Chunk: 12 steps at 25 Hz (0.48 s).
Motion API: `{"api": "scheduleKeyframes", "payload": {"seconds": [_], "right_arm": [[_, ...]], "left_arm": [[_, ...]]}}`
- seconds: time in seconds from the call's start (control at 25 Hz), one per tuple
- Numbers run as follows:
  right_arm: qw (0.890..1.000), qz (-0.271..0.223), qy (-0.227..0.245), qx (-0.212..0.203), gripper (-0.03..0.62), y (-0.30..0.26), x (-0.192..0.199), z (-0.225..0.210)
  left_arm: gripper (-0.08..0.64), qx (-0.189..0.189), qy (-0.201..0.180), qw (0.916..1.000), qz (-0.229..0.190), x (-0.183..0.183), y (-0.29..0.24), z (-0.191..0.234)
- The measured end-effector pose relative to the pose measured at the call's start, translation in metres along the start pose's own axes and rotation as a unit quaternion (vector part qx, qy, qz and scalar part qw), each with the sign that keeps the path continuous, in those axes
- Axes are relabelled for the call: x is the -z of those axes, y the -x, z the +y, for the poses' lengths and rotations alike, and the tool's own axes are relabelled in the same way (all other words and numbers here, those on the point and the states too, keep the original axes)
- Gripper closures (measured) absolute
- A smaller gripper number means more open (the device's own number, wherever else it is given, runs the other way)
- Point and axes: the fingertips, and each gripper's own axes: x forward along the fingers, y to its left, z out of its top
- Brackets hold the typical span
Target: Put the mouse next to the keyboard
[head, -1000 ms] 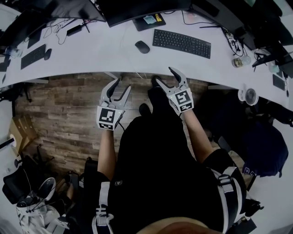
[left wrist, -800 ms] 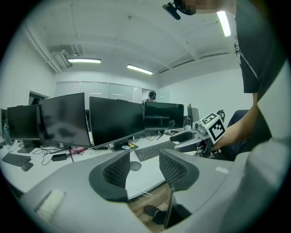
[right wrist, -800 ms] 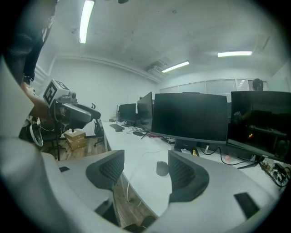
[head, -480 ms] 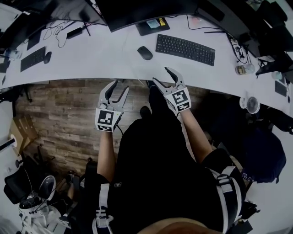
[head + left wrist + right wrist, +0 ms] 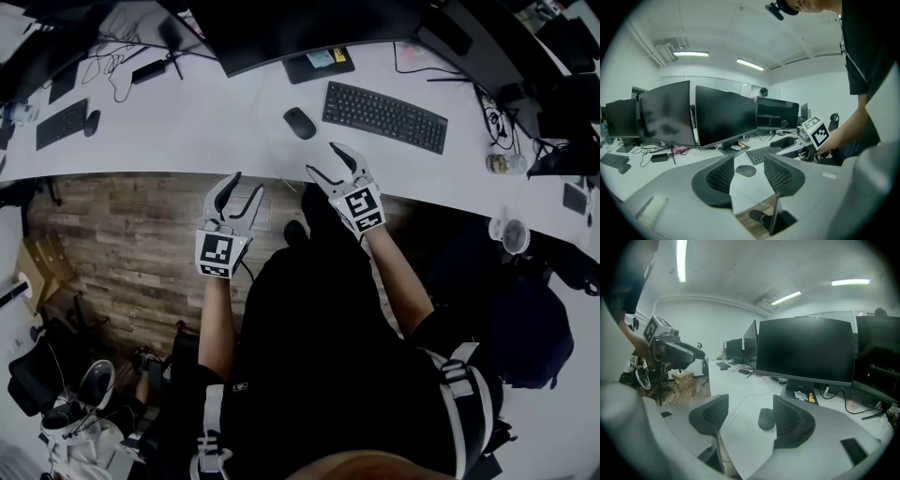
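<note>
A dark mouse (image 5: 300, 123) lies on the white desk (image 5: 187, 122), a short way left of the black keyboard (image 5: 384, 117). My right gripper (image 5: 324, 159) is open over the desk's front edge, just short of the mouse, with nothing between its fingers. In the right gripper view the mouse (image 5: 766, 419) lies ahead, close to the right pad (image 5: 790, 420). My left gripper (image 5: 246, 186) is open and empty, below the desk edge over the wooden floor. In the left gripper view the mouse (image 5: 746, 170) and the keyboard (image 5: 762, 153) show beyond the jaws.
Large dark monitors (image 5: 300, 28) stand along the back of the desk. A second keyboard (image 5: 64, 122) with its own mouse lies at the far left, with cables (image 5: 122, 61) behind it. A small jar (image 5: 506, 163) and more cables sit at the right. Office chairs (image 5: 47, 384) stand on the floor.
Both grippers have moved forward toward the desk. The right one has come from below the desk edge to over it, closer to the mouse. Nothing on the desk has moved.
</note>
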Motion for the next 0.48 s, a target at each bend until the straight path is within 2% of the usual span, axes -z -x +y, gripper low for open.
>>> {"api": "scheduleKeyframes", "payload": {"seconds": [0.48], "right_arm": [[0.999, 0.031, -0.011, -0.028, 0.296, -0.059, 0.022, -0.026]], "left_arm": [[0.362, -0.002, 0.007, 0.9996, 0.029, 0.006, -0.036, 0.020]]}}
